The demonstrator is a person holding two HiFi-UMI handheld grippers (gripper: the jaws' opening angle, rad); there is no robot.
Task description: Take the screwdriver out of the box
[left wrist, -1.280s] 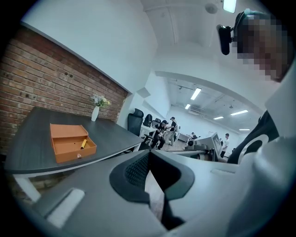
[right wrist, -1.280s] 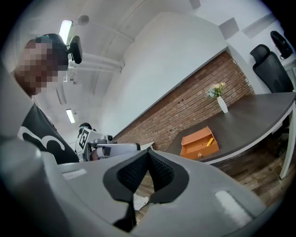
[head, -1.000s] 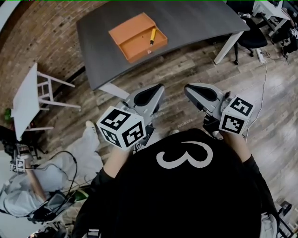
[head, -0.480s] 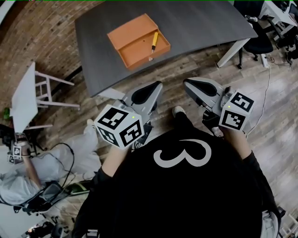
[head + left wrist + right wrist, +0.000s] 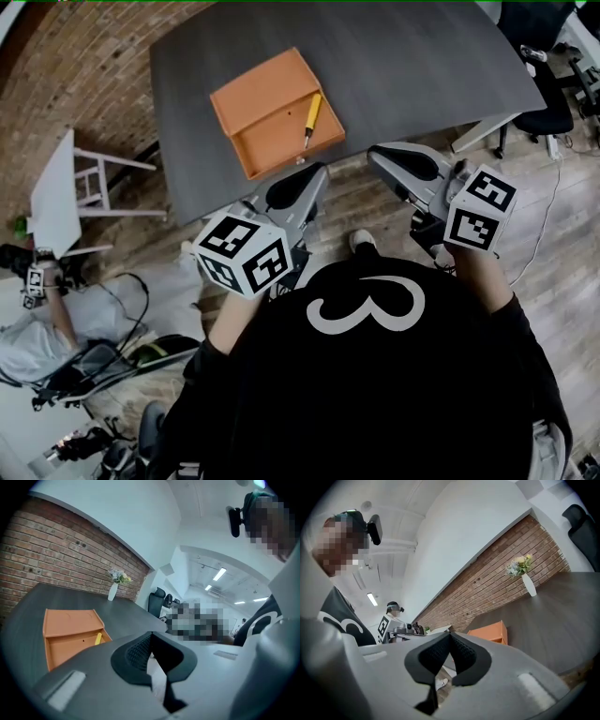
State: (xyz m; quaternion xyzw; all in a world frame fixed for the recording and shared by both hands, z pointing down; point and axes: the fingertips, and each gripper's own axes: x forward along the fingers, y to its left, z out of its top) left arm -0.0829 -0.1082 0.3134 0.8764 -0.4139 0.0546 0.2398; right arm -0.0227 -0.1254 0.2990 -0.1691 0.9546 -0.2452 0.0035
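An open orange box (image 5: 265, 114) lies on the dark grey table (image 5: 403, 66), near its front edge. In it lies the screwdriver (image 5: 311, 113), yellow handle away from me, thin shaft toward the box's front wall. My left gripper (image 5: 322, 170) is shut and empty, its tip just short of the table's front edge, below the box. My right gripper (image 5: 373, 153) hangs beside it, jaws meeting at the tip, nothing in them. The left gripper view shows the box (image 5: 70, 634) and the yellow handle (image 5: 98, 638) ahead-left of the closed jaws (image 5: 151, 633). The right gripper view catches the box (image 5: 490, 632) beyond its tip (image 5: 450, 633).
A white vase with flowers (image 5: 113, 590) stands at the table's far side by the brick wall. A small white table (image 5: 52, 192) and a person sitting on the floor with cables (image 5: 42, 323) are at the left. An office chair (image 5: 548, 103) is right of the table.
Both grippers and I have moved toward the table; the box now lies nearer the gripper tips in the head view. Both pairs of jaws look the same as before.
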